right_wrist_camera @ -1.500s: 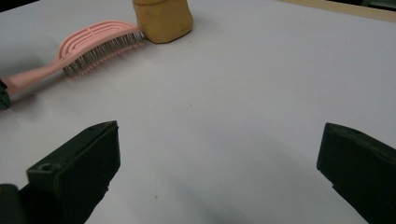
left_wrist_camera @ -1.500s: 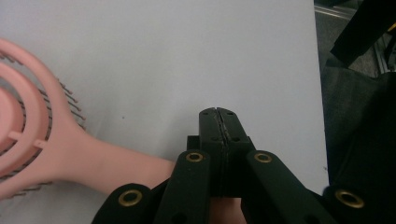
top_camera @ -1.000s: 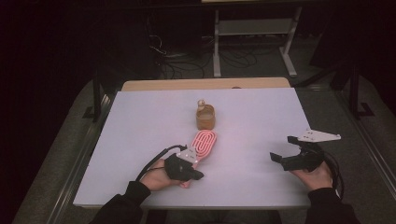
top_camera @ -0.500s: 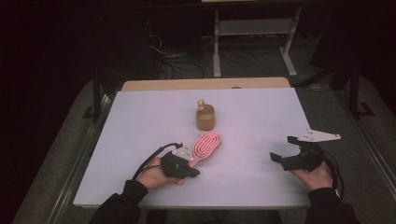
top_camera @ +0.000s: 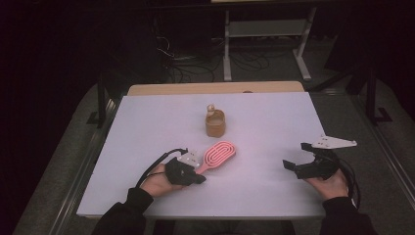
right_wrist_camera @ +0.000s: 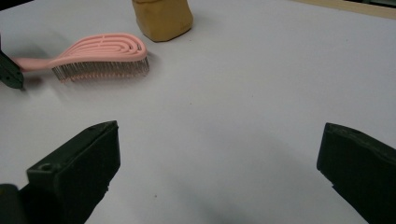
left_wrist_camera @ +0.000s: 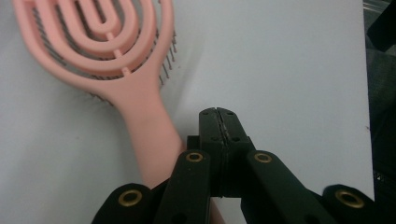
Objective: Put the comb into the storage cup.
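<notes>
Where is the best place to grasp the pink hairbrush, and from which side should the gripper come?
Probably the handle of the pink hairbrush: it is narrow and bare, while the head is wide. It lies bristles down, handle toward the left gripper, so approach from above with the jaws across the handle.

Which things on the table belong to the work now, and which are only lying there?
In use:
- pink hairbrush, bristles down
- left gripper, shut, beside the brush handle
- right gripper, open, holding nothing

Lying about:
- tan cup-like holder, beyond the brush
- white table
</notes>
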`<state>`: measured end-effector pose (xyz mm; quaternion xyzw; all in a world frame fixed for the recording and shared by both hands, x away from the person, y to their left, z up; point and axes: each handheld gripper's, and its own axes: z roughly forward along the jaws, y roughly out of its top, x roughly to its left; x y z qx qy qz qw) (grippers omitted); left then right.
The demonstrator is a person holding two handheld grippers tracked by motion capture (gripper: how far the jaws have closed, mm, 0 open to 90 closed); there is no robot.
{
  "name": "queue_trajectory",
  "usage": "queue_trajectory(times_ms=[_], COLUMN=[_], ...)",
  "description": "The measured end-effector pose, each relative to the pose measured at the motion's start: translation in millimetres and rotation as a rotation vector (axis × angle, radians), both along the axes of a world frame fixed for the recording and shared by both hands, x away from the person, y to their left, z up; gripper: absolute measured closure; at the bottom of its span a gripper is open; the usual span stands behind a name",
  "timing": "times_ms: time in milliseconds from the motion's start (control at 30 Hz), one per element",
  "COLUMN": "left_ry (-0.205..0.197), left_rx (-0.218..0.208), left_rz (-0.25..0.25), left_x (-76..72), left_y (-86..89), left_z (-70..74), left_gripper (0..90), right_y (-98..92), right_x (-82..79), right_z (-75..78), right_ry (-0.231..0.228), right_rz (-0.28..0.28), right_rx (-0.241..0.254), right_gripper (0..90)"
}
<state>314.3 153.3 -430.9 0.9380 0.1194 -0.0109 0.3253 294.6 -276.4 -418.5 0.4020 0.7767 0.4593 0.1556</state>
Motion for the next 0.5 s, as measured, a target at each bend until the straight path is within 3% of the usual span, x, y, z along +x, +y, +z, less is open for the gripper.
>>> queue_trajectory(times_ms=[500], left_ry=[-0.012], left_rx=[-0.004], left_rz=[0.036], left_x=[4.6], left_y=[11.1], left_z=[2.7], left_gripper=[90.0], right_y=[-0.3], right_x=[-0.4], right_z=[0.4], right_ry=[-0.001], right_rz=[-0.001], right_rx=[0.002], right_gripper=[0.0])
